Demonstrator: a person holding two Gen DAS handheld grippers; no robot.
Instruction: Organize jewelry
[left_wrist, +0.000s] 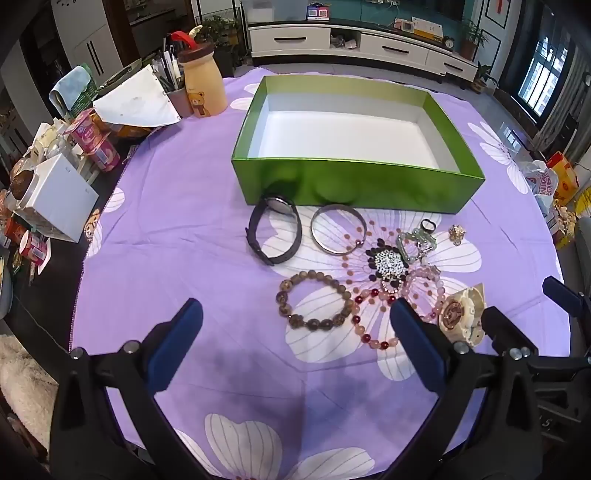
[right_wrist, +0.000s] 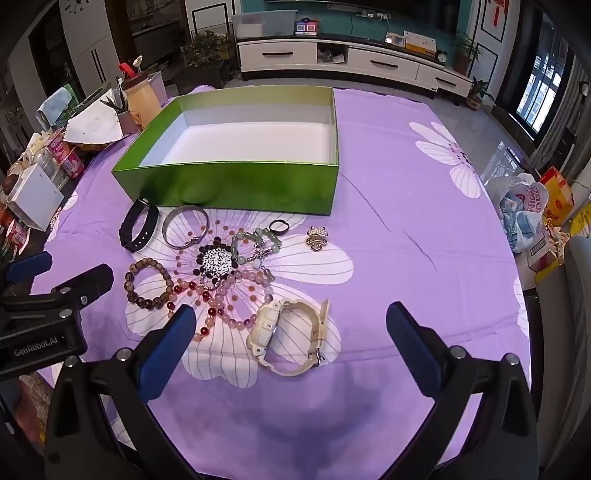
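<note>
Cream-coloured resin marks the piece that the coming move most likely turns on: the cream watch (right_wrist: 291, 338) is laid on its side on the purple flowered cloth (right_wrist: 406, 229), just ahead of the right gripper (right_wrist: 291, 334) and between the lines of its two blue pads. Its dial is turned toward the left in the right wrist view, and the strap loop is stretched away to the right, so the long axis is set roughly across the gripper's opening rather than along the fingers. From the left gripper (left_wrist: 297, 330) the same watch is seen off to the right, beyond its right pad, so the right hand is judged the nearer. Both grippers are spread as wide as they go and nothing is held in either.

The green box (right_wrist: 236, 184) is found farther ahead and left of the watch, open and empty, with its long side facing the grippers. Between box and watch the other pieces are scattered close together: a black band (right_wrist: 138, 229), a silver bangle (right_wrist: 184, 225), a brown bead bracelet (right_wrist: 149, 284), pink and red beads (right_wrist: 221, 306) and a small gold brooch (right_wrist: 317, 238)
</note>
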